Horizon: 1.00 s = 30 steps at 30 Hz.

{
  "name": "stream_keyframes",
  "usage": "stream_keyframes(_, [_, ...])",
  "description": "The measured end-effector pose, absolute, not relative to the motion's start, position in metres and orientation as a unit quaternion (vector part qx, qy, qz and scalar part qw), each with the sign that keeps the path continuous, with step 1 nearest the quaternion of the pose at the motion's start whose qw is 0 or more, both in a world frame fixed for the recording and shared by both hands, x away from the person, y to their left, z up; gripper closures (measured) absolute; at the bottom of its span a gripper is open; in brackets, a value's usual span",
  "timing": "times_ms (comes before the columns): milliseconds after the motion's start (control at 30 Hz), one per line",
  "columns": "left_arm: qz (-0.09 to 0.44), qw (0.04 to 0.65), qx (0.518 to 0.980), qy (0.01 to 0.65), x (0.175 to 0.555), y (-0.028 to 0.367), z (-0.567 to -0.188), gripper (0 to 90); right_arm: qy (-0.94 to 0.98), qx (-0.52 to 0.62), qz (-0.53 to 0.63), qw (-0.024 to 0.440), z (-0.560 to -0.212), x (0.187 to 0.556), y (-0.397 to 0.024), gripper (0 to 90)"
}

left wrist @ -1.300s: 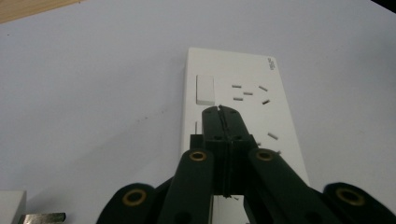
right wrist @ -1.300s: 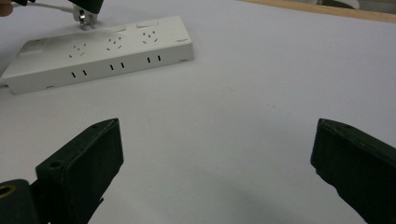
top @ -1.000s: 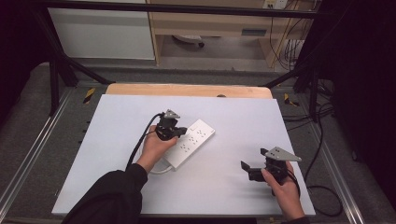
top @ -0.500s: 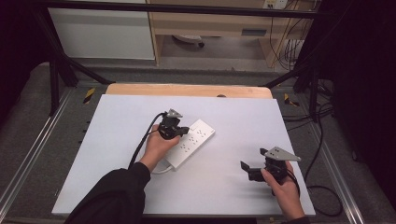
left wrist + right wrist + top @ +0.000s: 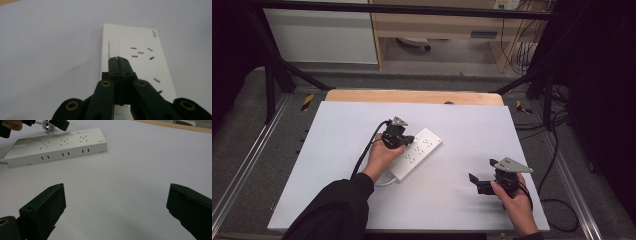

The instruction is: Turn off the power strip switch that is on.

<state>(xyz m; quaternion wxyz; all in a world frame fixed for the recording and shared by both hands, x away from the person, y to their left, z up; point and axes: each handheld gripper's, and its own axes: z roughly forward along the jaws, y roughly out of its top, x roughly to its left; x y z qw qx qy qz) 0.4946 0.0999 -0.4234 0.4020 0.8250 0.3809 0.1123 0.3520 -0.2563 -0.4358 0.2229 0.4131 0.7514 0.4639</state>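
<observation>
Left gripper clenched empty, tip over power strip mid-bench, aimed at its switch. Right gripper released, idle near the bench's right edge. Next, probably: press down squarely on the rocker.

We see a lab test bench: a white table framed by black metal bars, grey floor rails, loose cables, a wall socket and a wooden shelf unit behind.
</observation>
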Motion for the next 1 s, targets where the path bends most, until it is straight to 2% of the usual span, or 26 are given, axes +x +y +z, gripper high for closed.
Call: stream_keyframes(1000, [0.11, 0.394, 0.83, 0.38, 0.4987, 0.0929, -0.4265, 90.0, 0.752, 0.411, 0.463, 0.225, -0.4354, 0.3511, -0.2562, 2.8])
